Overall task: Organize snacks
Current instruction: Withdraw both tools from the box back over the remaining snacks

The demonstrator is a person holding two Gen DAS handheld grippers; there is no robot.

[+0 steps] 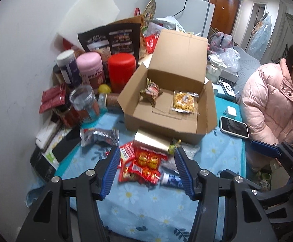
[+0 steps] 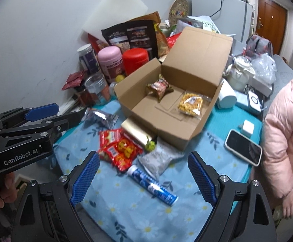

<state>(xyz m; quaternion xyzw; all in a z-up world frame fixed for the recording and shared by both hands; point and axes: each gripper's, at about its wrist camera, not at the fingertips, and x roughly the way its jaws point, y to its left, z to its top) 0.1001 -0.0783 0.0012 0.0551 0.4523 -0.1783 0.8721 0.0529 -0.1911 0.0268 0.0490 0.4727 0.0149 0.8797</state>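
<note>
Your left hand-held gripper is released, jaws partly apart, nothing between the pads, hovering over the loose snack pile. Your right hand-held gripper is released too, jaws wide, empty.

Nearest on the floral cloth covering the desk: a blue tube lying flat. Just beyond it, a grey-white pouch. To its left, a heap of red snack packets, overlapping each other. A small green wrapped candy sits at the edge of a gold box, which touches the front wall of the cardboard box. A silver foil packet lies left of the gold box.

The cardboard box stands open, lid flap upright at the back. Inside it: a dark-and-red snack packet at the back left, and a clear bag of yellow snacks to the right, apart from each other.

Right of the box: a phone face up, and a white charger behind it.

Behind left: a clear jar, a pink-lidded canister, a red canister, and a black pouch leaning against the wall.

A person in a pink puffer jacket stands at the right.
</note>
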